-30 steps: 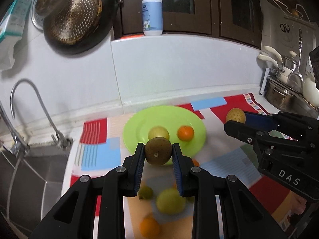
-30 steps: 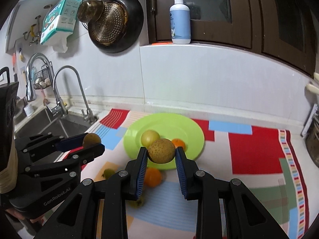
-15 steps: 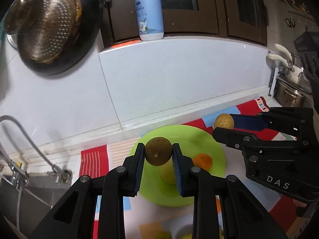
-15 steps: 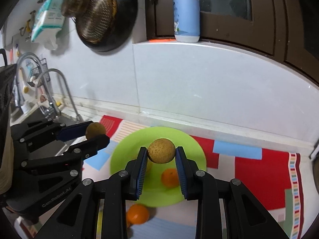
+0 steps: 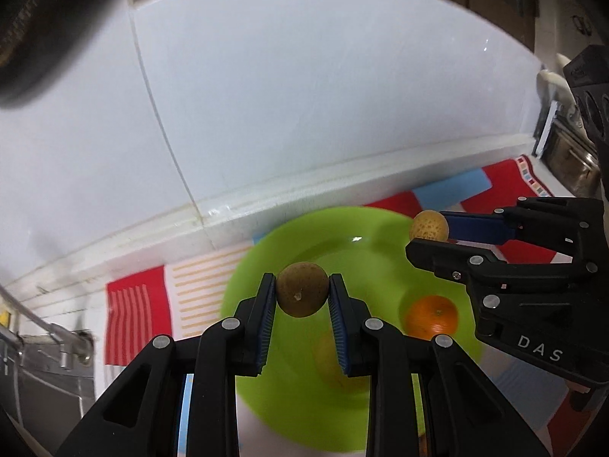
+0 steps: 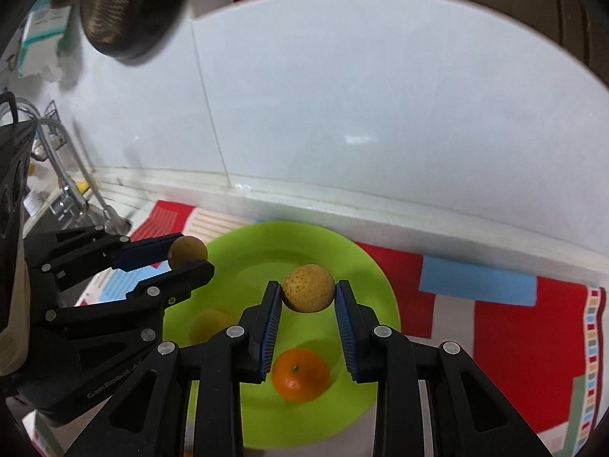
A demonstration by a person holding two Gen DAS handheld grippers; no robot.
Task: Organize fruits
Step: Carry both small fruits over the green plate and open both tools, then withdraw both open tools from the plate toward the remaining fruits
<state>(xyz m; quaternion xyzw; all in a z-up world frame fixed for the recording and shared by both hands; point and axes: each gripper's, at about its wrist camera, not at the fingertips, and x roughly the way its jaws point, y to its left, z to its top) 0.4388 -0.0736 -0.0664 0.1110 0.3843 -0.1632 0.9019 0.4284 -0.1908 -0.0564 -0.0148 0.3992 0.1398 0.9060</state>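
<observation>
The left gripper [image 5: 302, 295] is clamping a round brown fruit [image 5: 302, 292]. The right gripper [image 6: 308, 295] is clamping a speckled yellow-brown fruit [image 6: 308, 292] over the round lime-green plastic plate [image 6: 365, 266].

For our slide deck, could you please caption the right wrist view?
Right tool grips a speckled yellow-brown fruit above the green plate holding an orange; left tool carries a brown fruit.

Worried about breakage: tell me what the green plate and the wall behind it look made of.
Plate: probably plastic; uniform lime colour, soft glossy highlight, thin rim. Melamine is possible.
Wall: glazed white tile, judging by its sheen and the thin vertical joint line.
</observation>
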